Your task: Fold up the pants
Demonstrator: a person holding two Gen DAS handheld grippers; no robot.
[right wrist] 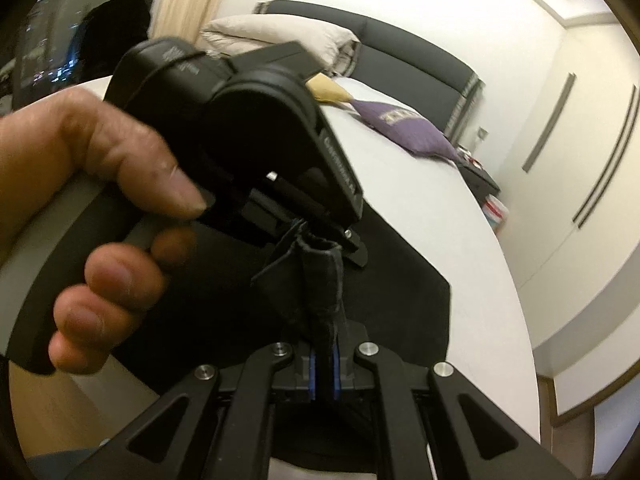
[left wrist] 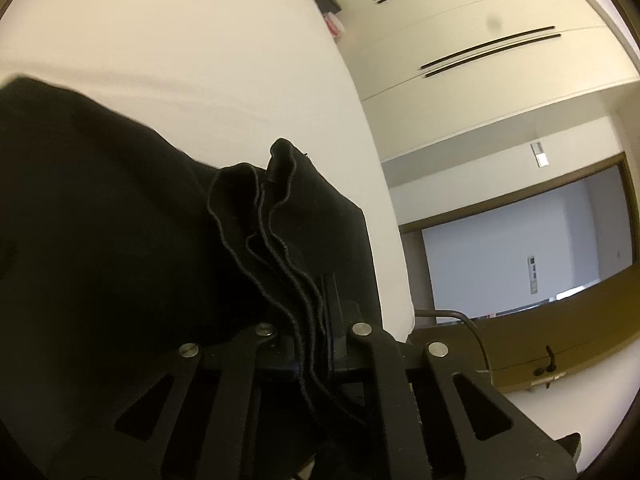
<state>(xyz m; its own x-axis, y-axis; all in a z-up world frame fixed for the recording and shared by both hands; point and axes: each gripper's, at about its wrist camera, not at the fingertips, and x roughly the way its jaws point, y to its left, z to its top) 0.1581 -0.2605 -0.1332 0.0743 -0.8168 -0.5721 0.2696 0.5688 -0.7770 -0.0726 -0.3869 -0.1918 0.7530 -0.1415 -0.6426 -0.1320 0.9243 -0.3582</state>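
On the white bed (right wrist: 472, 240) lay the black pants (left wrist: 100, 208), one pair, spread over the sheet with a bunched hem raised off it; much of the garment was cut off by the lower and left edges of both views, so its full shape could not be made out. Folds of cloth covered the left tool (left wrist: 316, 316) in its own view, hiding its fingertips; the jaws stood narrow, clamped on several stacked hems of the pants. The right tool (right wrist: 324, 372) likewise stood narrow, its two blue pads pinching a rolled strip of the same fabric that ran up and away from it; where that strip ended was hard to tell, since it vanished under the body of the left tool, seen from the right wrist just above it. One hand (right wrist: 92, 184) was visible, wrapped around the grip of the left tool with the thumb laid forward along the top and three fingers curled beneath; the wrist was cut off at the frame's edge, and the hand bearing the right tool was out of sight. Farther up the bed lay one purple pillow (right wrist: 412, 136), one yellow cushion (right wrist: 328, 88) partly hidden by the tool's body, and one heaped pale duvet (right wrist: 280, 36) against the dark headboard (right wrist: 408, 64).
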